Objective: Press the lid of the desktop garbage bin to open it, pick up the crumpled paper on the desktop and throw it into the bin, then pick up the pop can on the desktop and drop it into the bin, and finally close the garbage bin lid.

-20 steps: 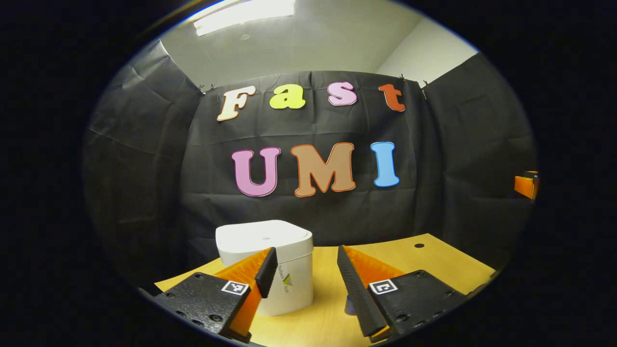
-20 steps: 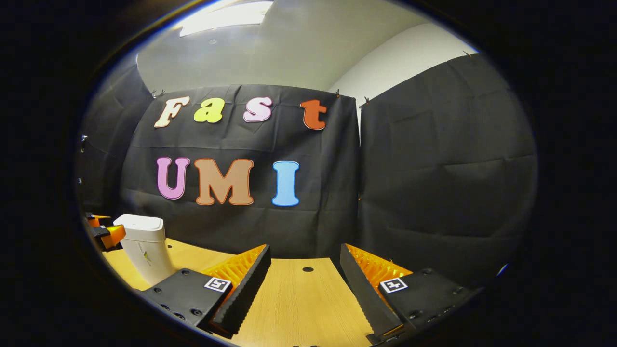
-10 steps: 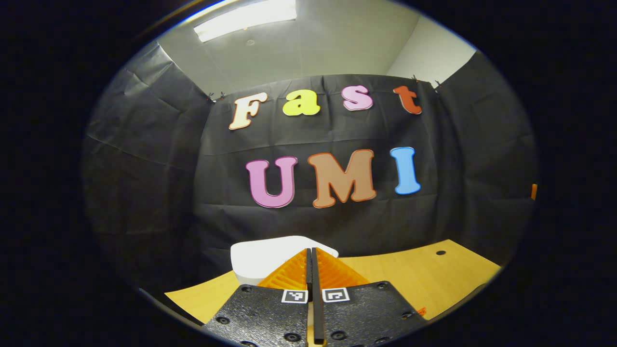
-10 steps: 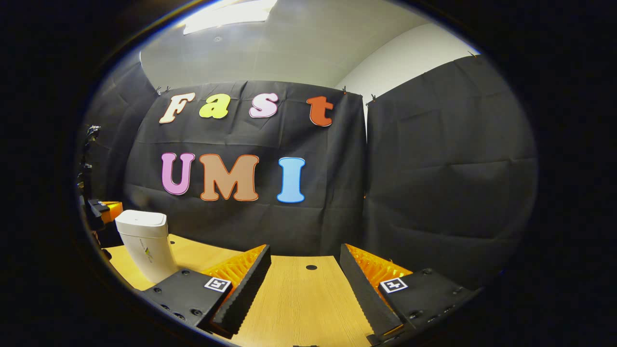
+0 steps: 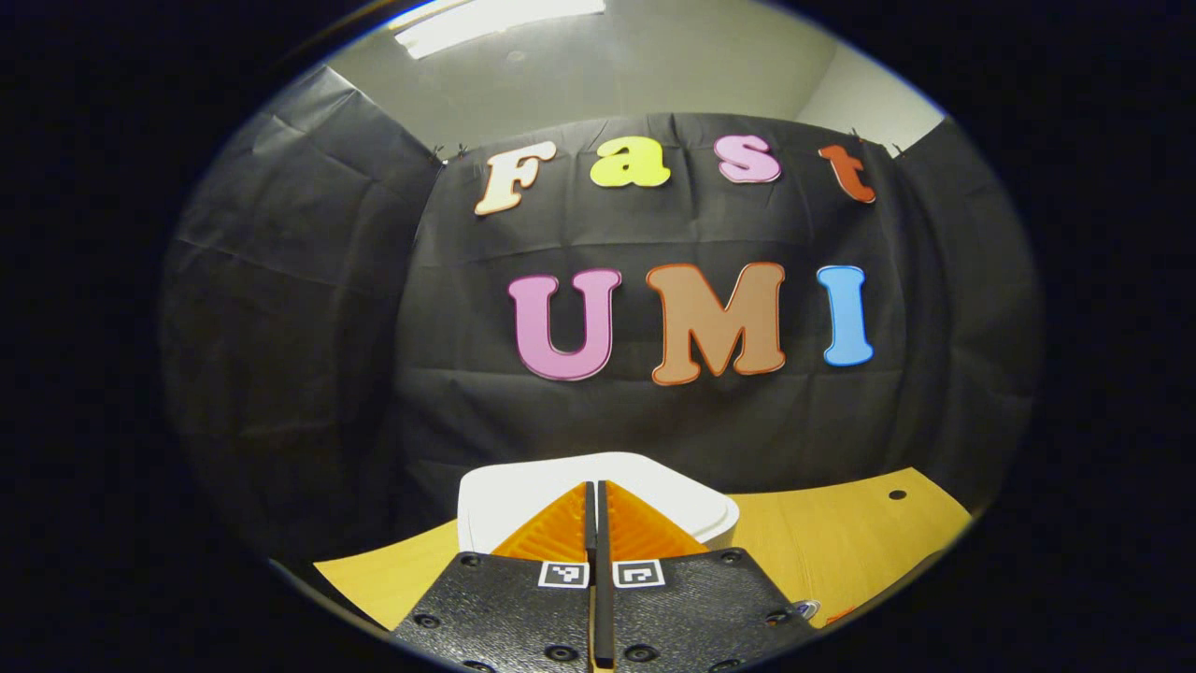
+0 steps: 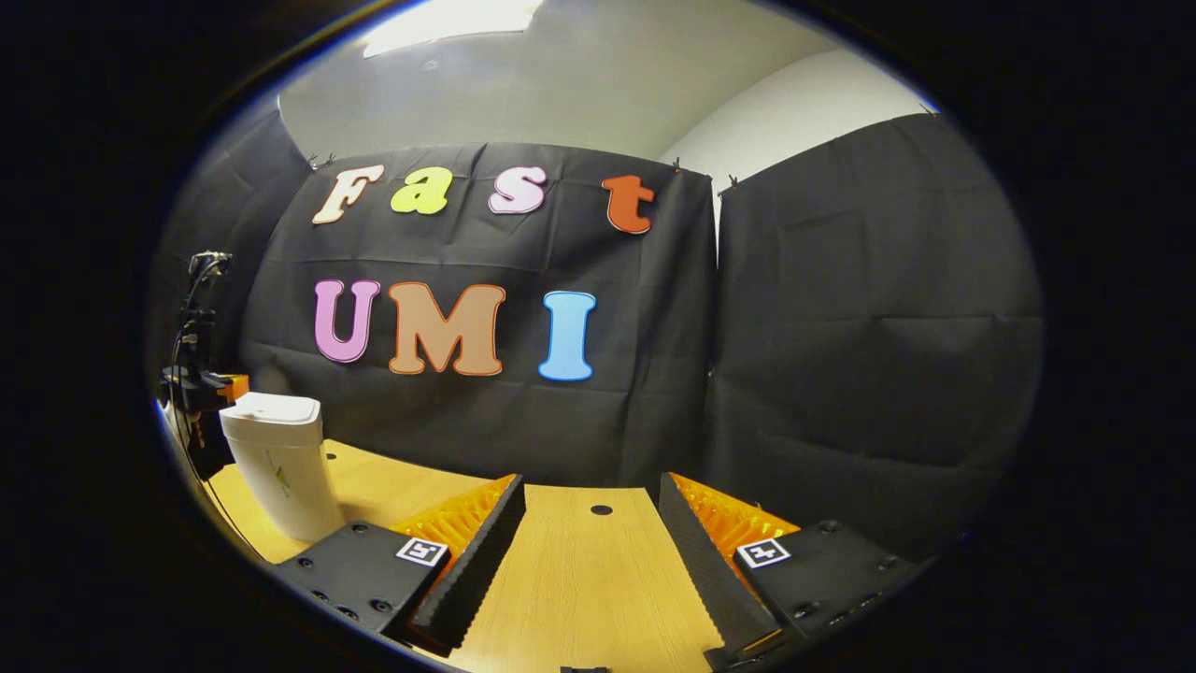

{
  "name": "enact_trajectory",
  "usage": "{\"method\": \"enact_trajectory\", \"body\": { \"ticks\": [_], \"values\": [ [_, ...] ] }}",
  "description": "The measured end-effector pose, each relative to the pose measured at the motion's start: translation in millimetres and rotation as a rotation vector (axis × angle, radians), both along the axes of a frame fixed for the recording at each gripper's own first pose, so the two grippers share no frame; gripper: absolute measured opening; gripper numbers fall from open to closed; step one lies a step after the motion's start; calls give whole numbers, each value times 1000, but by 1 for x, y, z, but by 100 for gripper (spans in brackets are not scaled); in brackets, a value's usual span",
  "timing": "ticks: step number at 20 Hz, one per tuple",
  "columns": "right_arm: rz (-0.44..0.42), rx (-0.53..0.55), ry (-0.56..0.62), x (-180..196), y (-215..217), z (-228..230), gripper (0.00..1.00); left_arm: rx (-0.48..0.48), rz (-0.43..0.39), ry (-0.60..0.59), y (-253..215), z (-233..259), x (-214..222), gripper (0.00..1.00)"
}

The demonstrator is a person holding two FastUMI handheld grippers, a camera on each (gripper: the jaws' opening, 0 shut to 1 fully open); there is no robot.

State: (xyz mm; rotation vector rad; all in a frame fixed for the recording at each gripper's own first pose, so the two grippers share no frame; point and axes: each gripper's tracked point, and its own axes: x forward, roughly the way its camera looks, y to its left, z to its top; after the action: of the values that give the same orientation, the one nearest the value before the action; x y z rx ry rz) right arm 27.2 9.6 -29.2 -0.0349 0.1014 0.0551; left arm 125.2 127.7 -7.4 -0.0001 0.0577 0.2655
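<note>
- In the left gripper view, the left gripper (image 5: 595,495) is seen with its two fingers pressed flat together, so that no gap is left and nothing is held between them.
- Just behind the fingertips the white lid (image 5: 654,486) of the garbage bin (image 5: 486,509) is seen; the lid lies flat and closed. The tips are placed over the lid, but whether they touch it cannot be told from this angle.
- The bin stands on the wooden desktop (image 5: 841,533), near its back edge, with the black cloth wall close behind it.
- In the right gripper view, the right gripper (image 6: 590,523) is held wide open above the desktop (image 6: 579,589), and nothing is gripped between its fingers.
- The garbage bin (image 6: 280,467) is seen far to the left in this view, upright, with its lid (image 6: 271,408) down.
- Beside the bin, at the far left edge, the left gripper (image 6: 196,388) is seen small and dark, at about the height of the lid; its details are probably too small to be read here.
</note>
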Motion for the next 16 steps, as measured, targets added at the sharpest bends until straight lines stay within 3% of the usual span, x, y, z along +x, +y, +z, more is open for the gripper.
{"method": "enact_trajectory", "body": {
  "ticks": [3, 4, 5, 8, 9, 10, 16],
  "values": [
    [-19, -25, 8, 2, -6, -3, 100, -71, 13, 62, 3, -23, 2, 0],
    [-26, -27, 10, 3, -7, -3, 96, -59, 9, 31, 4, -13, 4, 0],
    [-32, -25, 14, 4, -9, -5, 100, -62, 8, 45, 3, -19, 7, 0],
    [-41, -14, 29, 5, -9, -11, 100, -93, 15, 17, 5, -21, 6, 0],
    [-39, -13, 35, 6, -8, -13, 96, -111, 17, 8, 5, -20, 6, 0],
    [-36, -12, 39, 7, -6, -14, 100, -120, 17, 17, 4, -24, 9, 0],
    [23, 31, 39, 15, 17, -19, 96, -106, -10, 48, 3, -26, 5, 0]
  ]
}}
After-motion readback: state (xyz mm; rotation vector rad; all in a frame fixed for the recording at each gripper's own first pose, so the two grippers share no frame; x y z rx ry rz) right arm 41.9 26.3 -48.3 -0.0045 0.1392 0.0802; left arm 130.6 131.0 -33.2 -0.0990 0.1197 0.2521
